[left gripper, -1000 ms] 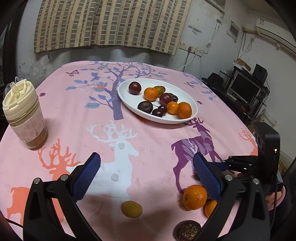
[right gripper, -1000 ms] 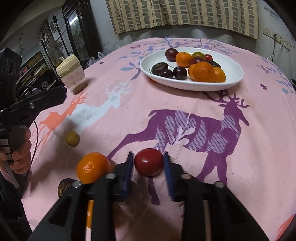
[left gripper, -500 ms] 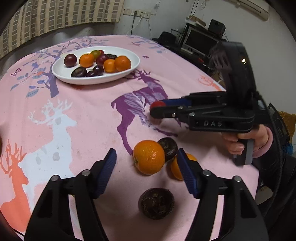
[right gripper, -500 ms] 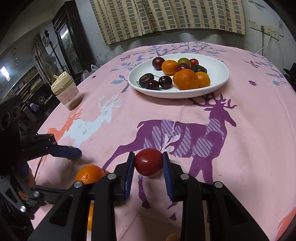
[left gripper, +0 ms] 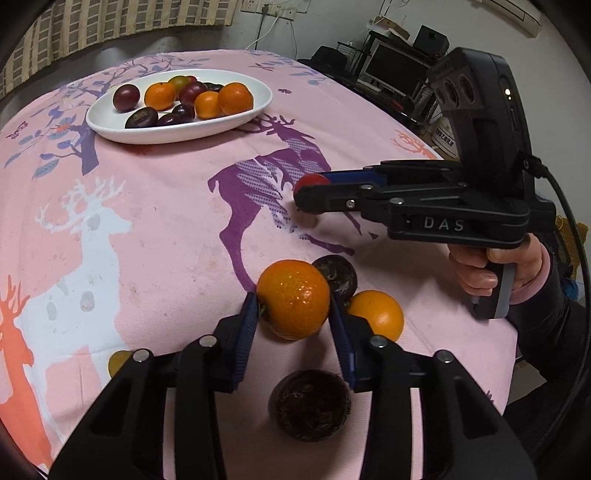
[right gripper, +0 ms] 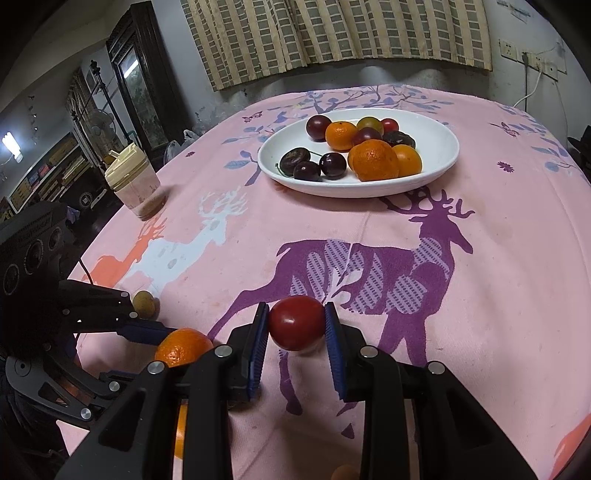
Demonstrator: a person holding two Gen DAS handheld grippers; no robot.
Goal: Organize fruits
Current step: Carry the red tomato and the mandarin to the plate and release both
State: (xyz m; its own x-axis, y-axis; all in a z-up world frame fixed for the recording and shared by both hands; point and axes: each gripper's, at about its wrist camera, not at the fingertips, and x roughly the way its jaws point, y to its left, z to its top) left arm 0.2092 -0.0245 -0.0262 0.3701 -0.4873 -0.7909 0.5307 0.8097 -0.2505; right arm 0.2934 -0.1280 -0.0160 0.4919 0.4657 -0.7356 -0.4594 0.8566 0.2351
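While our right gripper [right gripper: 296,325] pinches the red fruit [right gripper: 296,323] and our left gripper [left gripper: 293,314] clamps the orange [left gripper: 293,298], the white plate [right gripper: 439,164] lies ahead across the tablecloth [right gripper: 498,277], the right nearer. On the near side from the plate, dark fruits [left gripper: 309,404] and another orange [left gripper: 378,318] crowd the left gripper; nothing blocks the path to the plate.

A home: tablecloth [right gripper: 480,295], curtain [right gripper: 332,33], computer desk [left gripper: 399,70].
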